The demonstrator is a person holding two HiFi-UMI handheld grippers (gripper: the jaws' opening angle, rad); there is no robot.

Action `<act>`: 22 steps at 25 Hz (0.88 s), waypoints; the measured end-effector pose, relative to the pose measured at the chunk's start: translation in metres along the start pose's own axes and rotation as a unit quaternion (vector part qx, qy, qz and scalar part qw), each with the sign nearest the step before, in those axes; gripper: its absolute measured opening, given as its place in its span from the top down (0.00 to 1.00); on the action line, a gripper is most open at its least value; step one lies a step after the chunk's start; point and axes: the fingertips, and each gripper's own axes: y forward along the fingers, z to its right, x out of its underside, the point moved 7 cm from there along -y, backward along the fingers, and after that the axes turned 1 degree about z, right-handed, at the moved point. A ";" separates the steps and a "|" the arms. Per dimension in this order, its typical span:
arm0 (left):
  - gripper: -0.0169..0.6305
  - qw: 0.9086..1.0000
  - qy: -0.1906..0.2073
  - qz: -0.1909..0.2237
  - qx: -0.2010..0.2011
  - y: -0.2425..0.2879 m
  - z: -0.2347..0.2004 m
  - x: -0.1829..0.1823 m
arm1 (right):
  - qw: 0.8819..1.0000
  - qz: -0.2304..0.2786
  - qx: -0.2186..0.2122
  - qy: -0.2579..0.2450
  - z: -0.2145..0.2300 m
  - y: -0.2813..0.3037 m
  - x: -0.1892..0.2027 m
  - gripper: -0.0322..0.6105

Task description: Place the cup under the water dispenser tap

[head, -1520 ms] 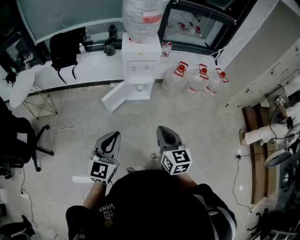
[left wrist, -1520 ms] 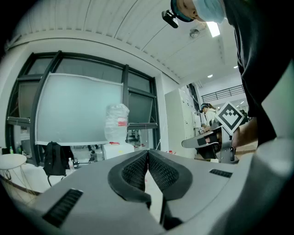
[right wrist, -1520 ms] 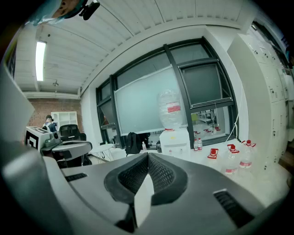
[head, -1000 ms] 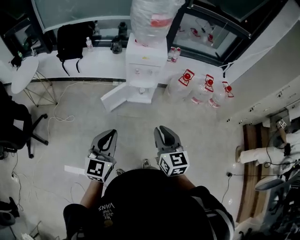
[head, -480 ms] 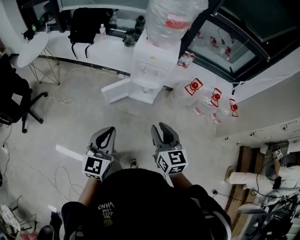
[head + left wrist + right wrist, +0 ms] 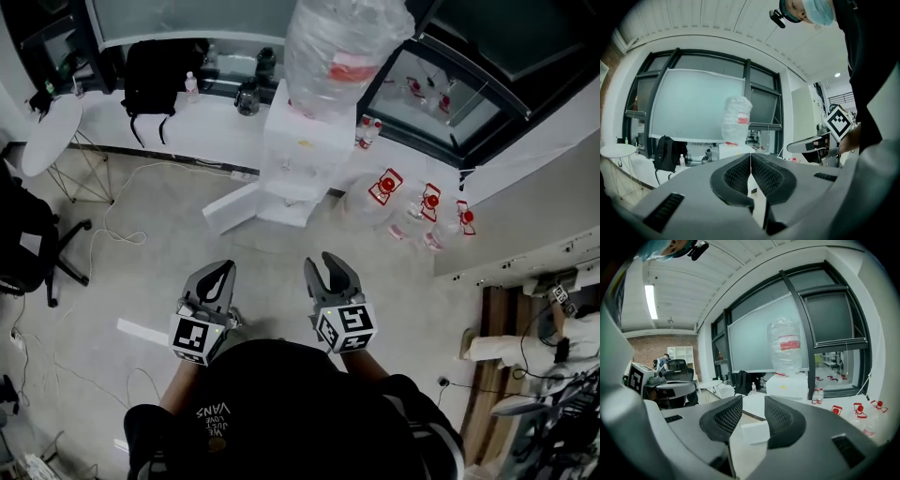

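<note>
The white water dispenser point(image 6: 302, 150) stands against the far ledge with a plastic-wrapped bottle point(image 6: 342, 52) on top and its lower door point(image 6: 232, 208) swung open. I see no cup in any view. My left gripper point(image 6: 222, 268) is held level in front of me, shut and empty; its pads point(image 6: 740, 173) meet in the left gripper view, with the dispenser point(image 6: 733, 151) beyond them. My right gripper point(image 6: 326, 267) is beside it, jaws opening, with nothing between them. Through that gap point(image 6: 753, 416) I see the dispenser point(image 6: 787, 385) farther off.
Three spare water bottles point(image 6: 412, 206) lie on the floor right of the dispenser. A black backpack point(image 6: 155, 75) sits on the ledge, with a round white table point(image 6: 52, 136) and an office chair point(image 6: 28, 253) at left. Cables and a white strip point(image 6: 141, 331) cross the floor.
Both grippers have moved forward towards the dispenser, which now looks nearer. The right gripper's jaws have spread apart; the left stays shut.
</note>
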 end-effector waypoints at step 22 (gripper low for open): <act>0.94 0.999 0.011 0.011 0.036 0.038 -0.179 0.015 | 0.993 -0.068 0.034 -0.085 -0.022 0.195 -0.001 0.72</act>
